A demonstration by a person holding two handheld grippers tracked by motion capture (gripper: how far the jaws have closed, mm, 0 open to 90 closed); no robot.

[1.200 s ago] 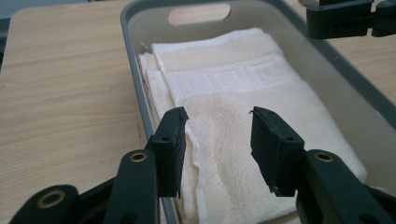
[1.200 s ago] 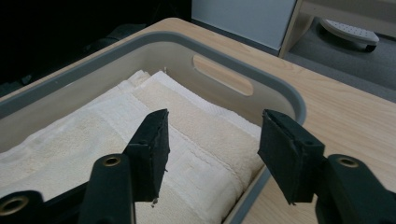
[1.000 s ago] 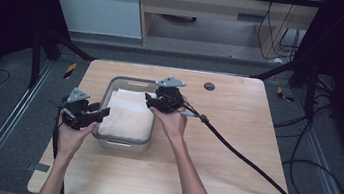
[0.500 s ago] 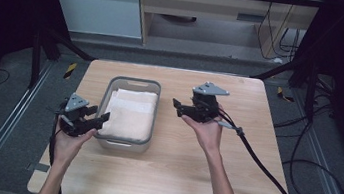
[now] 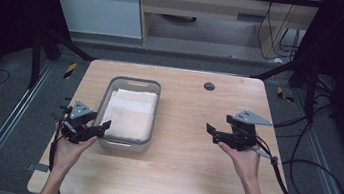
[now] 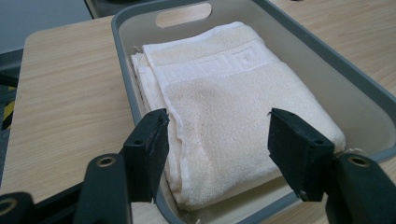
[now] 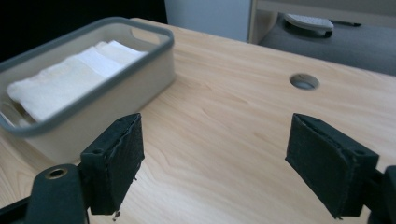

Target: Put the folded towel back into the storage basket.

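Observation:
A folded cream towel (image 5: 130,113) (image 6: 233,98) (image 7: 70,77) lies flat inside a grey tub (image 5: 134,81) (image 6: 327,60) (image 7: 140,79) on the left half of the wooden table. My left gripper (image 5: 104,127) (image 6: 217,123) sits at the tub's near left corner, pointing over its rim. Its jaws have just been opening and stand apart, their pads clear of the towel's near end. My right gripper (image 5: 211,130) (image 7: 215,135) hovers over bare wood right of the tub. Its jaws have just been opening too, with nothing between them.
A round hole (image 5: 208,86) (image 7: 304,81) is set in the table top near the far edge. A thick black cable (image 5: 302,164) trails from the right gripper off the table's right side. Beyond the table stands a low shelf (image 5: 211,11).
The right gripper moved from above the tub and towel out to the right, over bare table. The left gripper stayed at the tub's near left corner, its jaws a little wider.

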